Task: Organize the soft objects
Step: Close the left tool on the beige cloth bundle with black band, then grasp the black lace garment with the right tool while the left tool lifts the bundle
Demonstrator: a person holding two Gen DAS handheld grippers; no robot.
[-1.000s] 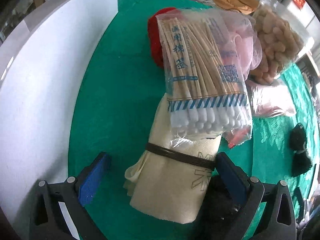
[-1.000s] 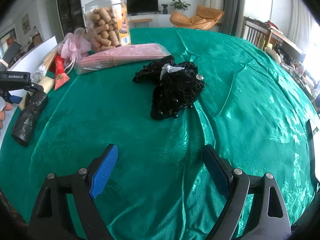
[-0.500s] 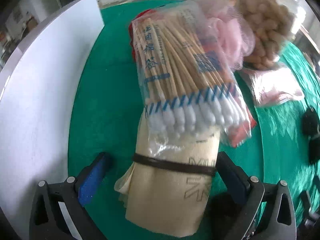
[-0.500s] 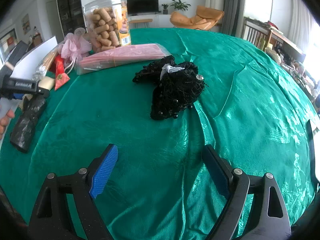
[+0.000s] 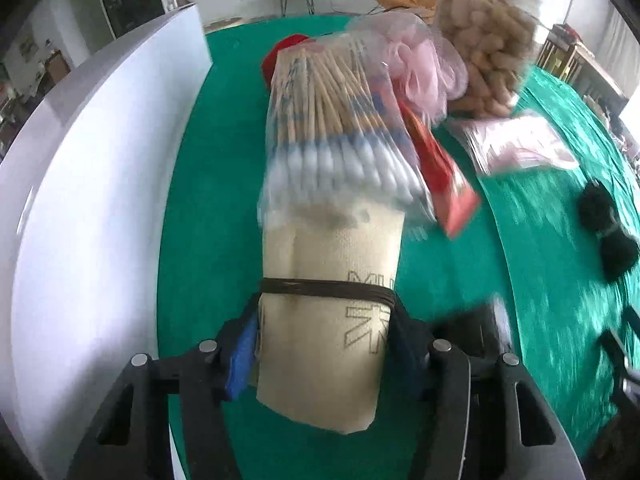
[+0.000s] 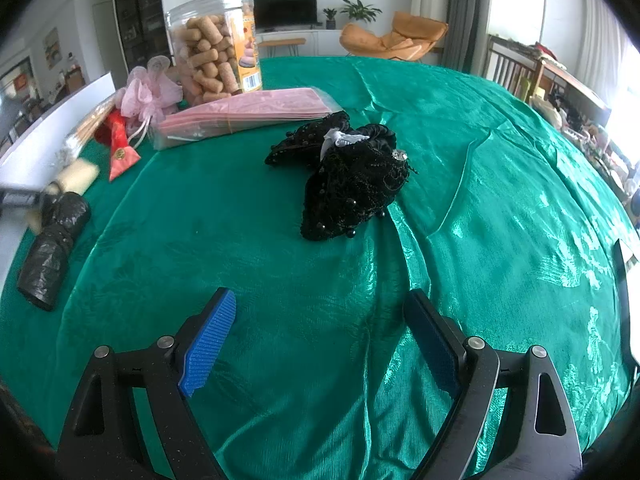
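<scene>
My left gripper [image 5: 324,340] is shut on a rolled cream cloth [image 5: 328,280] tied with a dark band, and its far end lifts the bag of cotton swabs [image 5: 336,120]. The cloth also shows at the left edge of the right wrist view [image 6: 74,178]. My right gripper [image 6: 320,336] is open and empty above the green tablecloth [image 6: 480,200], short of a black beaded fabric heap [image 6: 348,184].
A white board [image 5: 92,200] stands along the left. A pink mesh puff [image 5: 416,68], a jar of corks [image 6: 214,46], a pink bag stack [image 6: 248,114], a red pouch [image 6: 120,148] and a black roll [image 6: 52,248] lie on the cloth.
My left gripper has moved forward and closed on the cream cloth roll, which now tips up with the swab bag. The right gripper has not moved.
</scene>
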